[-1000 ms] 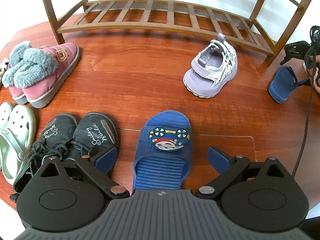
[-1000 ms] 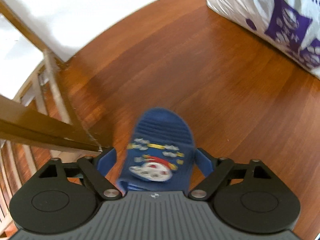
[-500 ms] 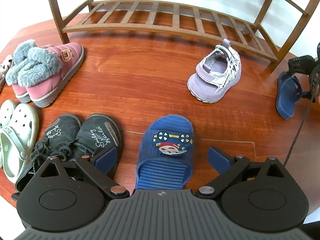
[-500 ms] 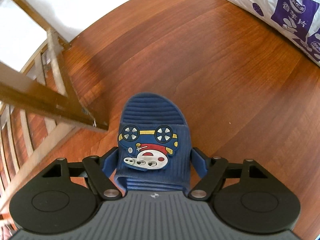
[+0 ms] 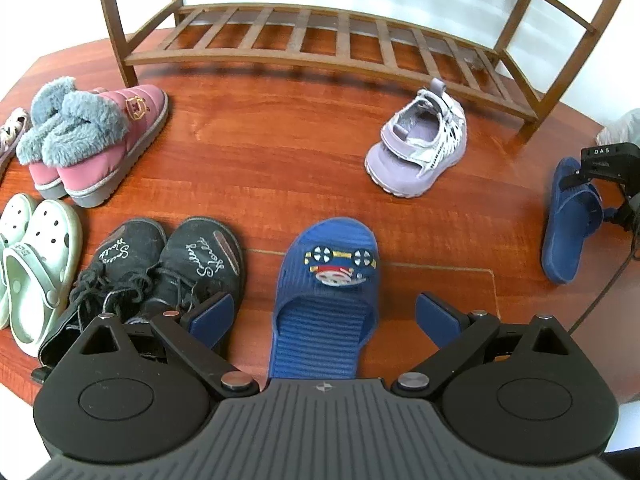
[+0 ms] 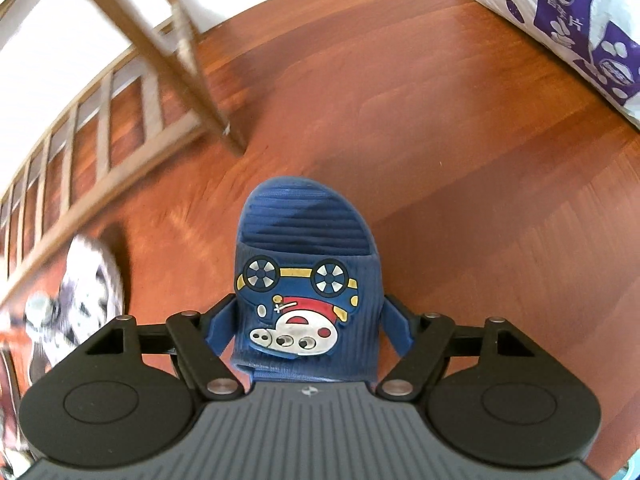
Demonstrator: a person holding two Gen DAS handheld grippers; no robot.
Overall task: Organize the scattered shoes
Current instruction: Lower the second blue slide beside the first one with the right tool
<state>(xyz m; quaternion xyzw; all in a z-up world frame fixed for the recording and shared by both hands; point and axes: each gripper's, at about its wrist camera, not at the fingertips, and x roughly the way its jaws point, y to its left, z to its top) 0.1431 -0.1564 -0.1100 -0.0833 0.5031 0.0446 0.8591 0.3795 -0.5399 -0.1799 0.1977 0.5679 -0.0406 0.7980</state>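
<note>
One blue cartoon slipper (image 5: 328,280) lies flat on the wooden floor, toe away from me. My left gripper (image 5: 325,312) straddles its heel end, open, both pads well clear of its sides. The matching blue slipper (image 6: 304,240) sits between the pads of my right gripper (image 6: 309,330), which press on its strap sides and hold it above the floor. From the left wrist view that held slipper (image 5: 564,232) hangs at the far right with its sole showing, under the right gripper (image 5: 588,188).
A slatted wooden shoe rack (image 5: 320,56) stands at the back. A lilac sneaker (image 5: 420,152) lies before it; pink furry boots (image 5: 100,140), black lace shoes (image 5: 168,272) and mint clogs (image 5: 36,256) sit at the left. A white and purple bag (image 6: 580,32) lies at the right.
The right gripper has closed its pads onto the blue slipper and carried it sideways with a roll; the rack leg swung across its view and the lilac sneaker appeared at the left. The left gripper barely moved.
</note>
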